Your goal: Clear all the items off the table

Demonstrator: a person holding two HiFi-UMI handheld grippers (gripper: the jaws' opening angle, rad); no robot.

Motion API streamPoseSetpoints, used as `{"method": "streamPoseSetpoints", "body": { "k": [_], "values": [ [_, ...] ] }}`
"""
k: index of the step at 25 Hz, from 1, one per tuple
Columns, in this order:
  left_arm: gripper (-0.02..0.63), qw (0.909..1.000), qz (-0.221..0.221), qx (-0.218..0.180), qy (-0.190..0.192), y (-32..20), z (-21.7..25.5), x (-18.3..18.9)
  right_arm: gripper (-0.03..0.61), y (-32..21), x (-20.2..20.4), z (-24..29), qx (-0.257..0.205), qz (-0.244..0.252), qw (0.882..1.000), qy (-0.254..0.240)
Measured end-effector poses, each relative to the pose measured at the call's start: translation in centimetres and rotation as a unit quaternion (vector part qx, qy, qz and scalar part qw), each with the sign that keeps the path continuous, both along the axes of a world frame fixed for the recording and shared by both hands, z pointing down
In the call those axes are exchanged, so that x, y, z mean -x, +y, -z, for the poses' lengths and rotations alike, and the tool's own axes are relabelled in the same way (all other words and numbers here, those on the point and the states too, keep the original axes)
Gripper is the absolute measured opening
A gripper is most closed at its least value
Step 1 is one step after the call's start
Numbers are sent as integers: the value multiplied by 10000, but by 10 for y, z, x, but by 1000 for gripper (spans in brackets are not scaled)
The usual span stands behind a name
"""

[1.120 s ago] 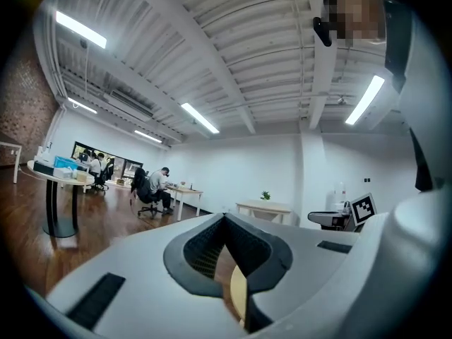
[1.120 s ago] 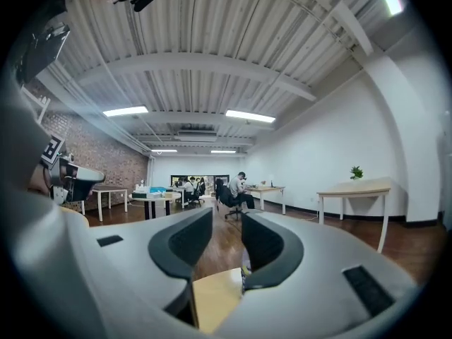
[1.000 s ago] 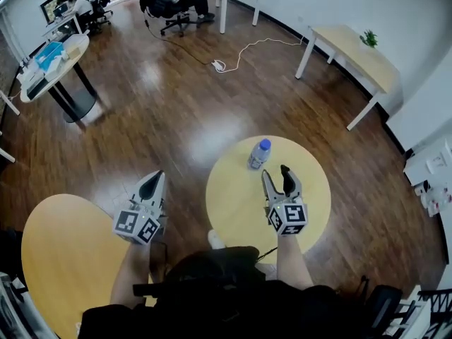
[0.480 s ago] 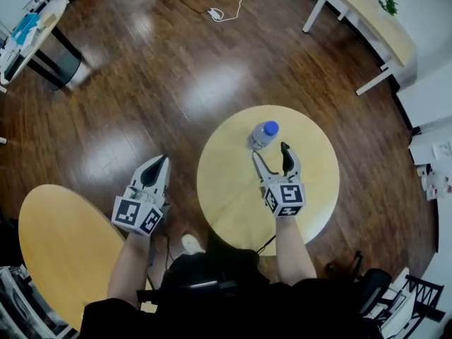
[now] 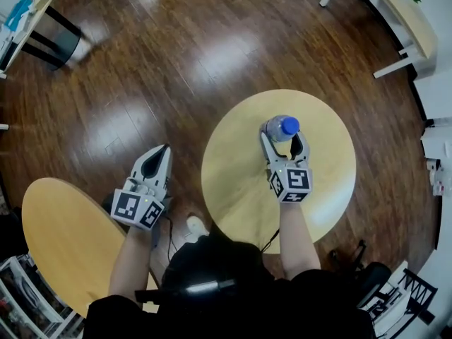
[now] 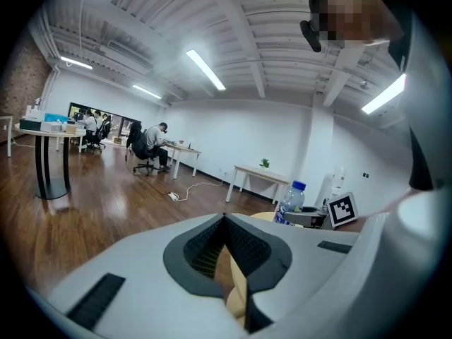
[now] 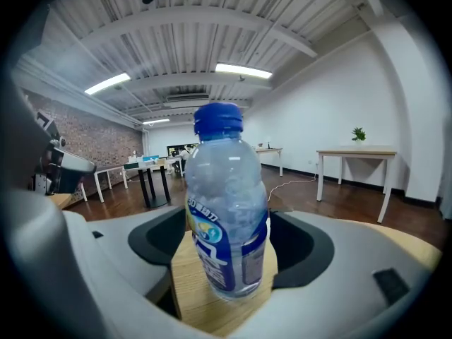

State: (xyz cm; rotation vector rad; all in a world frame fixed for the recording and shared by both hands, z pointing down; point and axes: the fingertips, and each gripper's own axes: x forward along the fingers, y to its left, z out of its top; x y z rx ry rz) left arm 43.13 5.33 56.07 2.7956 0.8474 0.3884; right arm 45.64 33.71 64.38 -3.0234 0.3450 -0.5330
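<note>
Water bottle [image 5: 283, 126], a second ago ahead of my right gripper [image 5: 284, 140], now stands upright between its jaws — just spread wide, not yet touching — on the round table [image 5: 233, 182]. My left gripper [image 5: 164, 151] stays pressed together, empty. Squeezing comes next, I judge.

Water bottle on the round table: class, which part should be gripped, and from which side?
Grip the labelled mid-body of the water bottle, coming level from the person's side. It stands upright on the round table; its straight wall there should suit a two-jaw grip. The right gripper, jaws just opened wider, straddles it without pressing.
</note>
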Motion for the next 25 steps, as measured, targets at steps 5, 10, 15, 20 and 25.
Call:
{"method": "streamPoseSetpoints", "body": {
  "k": [5, 10, 15, 20, 25],
  "values": [
    [0, 9998, 58, -38, -190, -3, -12, -6, 411, -4, -10, -6, -64, 80, 9999, 11],
    [0, 9996, -55, -34, -293, 11, -18, -10, 411, -5, -20, -9, -144, 153, 9998, 8],
    [0, 9994, -130, -52, -330, 18, -22, -9, 409, -5, -23, -14, -162, 168, 9997, 13],
    [0, 9995, -68, -45, -292, 7, -21, -9, 376, -4, -19, -13, -179, 45, 9998, 11],
    [0, 9998, -38, -39, -181, 2, -11, -6, 376, 1, -9, 6, -90, 47, 9999, 113]
  ]
}}
